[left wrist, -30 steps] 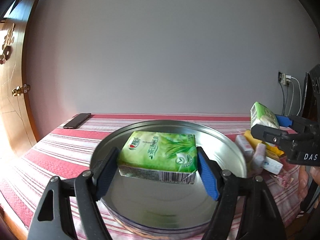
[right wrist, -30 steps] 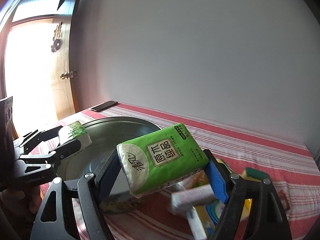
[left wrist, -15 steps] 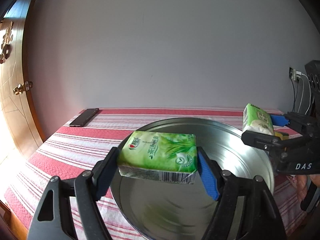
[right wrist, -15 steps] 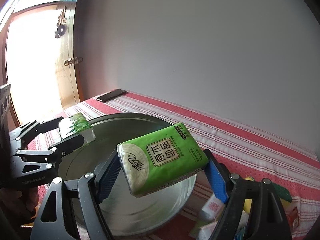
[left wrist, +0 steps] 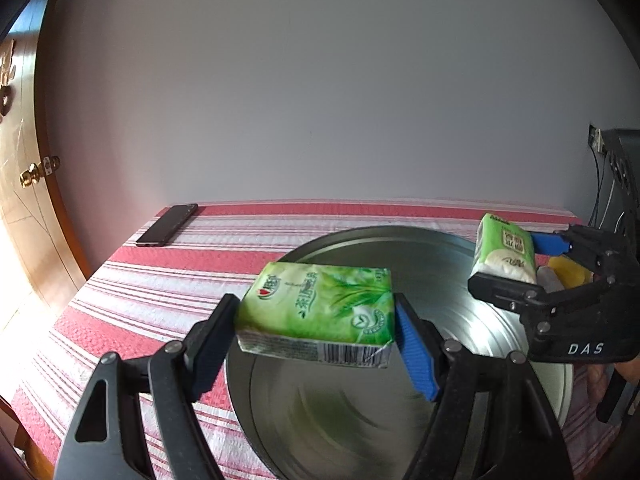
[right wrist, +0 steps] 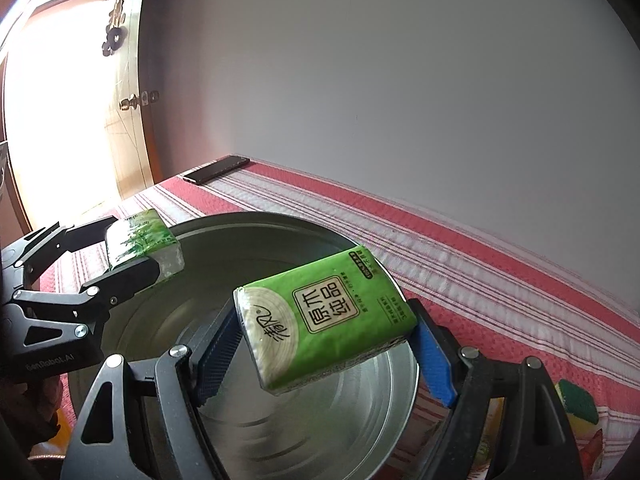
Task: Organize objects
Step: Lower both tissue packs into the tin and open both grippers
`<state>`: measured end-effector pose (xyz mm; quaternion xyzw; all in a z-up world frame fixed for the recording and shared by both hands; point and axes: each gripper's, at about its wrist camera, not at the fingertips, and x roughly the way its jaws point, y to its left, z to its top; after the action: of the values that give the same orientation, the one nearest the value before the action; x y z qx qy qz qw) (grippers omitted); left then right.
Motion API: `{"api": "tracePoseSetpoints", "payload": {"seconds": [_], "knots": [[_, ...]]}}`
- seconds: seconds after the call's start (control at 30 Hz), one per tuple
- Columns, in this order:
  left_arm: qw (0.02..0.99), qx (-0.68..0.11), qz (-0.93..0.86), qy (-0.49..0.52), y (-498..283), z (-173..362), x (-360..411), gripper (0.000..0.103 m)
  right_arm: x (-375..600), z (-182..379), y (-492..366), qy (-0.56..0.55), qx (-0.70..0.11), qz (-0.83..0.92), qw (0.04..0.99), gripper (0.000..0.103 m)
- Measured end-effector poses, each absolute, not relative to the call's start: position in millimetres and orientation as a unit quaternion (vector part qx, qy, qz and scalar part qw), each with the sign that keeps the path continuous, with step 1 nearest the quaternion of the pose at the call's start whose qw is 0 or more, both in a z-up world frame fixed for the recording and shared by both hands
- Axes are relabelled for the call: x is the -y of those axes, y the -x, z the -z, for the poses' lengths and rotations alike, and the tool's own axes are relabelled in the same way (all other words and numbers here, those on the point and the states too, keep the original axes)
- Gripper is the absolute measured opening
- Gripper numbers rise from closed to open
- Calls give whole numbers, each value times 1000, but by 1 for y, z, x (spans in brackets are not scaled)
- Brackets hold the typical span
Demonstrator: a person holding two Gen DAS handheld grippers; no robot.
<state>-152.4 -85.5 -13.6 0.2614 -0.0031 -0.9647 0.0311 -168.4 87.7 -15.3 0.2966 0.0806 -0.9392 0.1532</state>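
My left gripper (left wrist: 316, 320) is shut on a green tissue pack with a tea-leaf print (left wrist: 320, 308), held level above the left part of a round metal basin (left wrist: 424, 240). My right gripper (right wrist: 328, 332) is shut on a brighter green tissue pack with a white label (right wrist: 332, 316), tilted, above the basin (right wrist: 272, 222). From each wrist I can see the other hand. The right gripper (left wrist: 516, 268) and its pack (left wrist: 504, 256) hang over the basin's right rim. The left gripper (right wrist: 136, 256) and its pack (right wrist: 140, 240) hang over the left rim.
The basin stands on a table with a red and white striped cloth (left wrist: 160, 300). A dark phone (left wrist: 168, 224) lies at the far left corner. A green-yellow sponge (right wrist: 576, 400) and small packets lie right of the basin. A wooden door (right wrist: 128, 120) stands at left.
The right gripper has carried its pack leftwards, from above the pile of small packets to above the basin. The left gripper has shifted left, so the basin now sits further right in its view.
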Motion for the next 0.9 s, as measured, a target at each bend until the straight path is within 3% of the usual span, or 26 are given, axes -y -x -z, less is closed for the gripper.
{"api": "tracePoseSetpoints", "payload": {"seconds": [0.9], "knots": [[34,15,945,-324,182,29,94,76,-85,39,193,-360,-92,917,147,81]]}}
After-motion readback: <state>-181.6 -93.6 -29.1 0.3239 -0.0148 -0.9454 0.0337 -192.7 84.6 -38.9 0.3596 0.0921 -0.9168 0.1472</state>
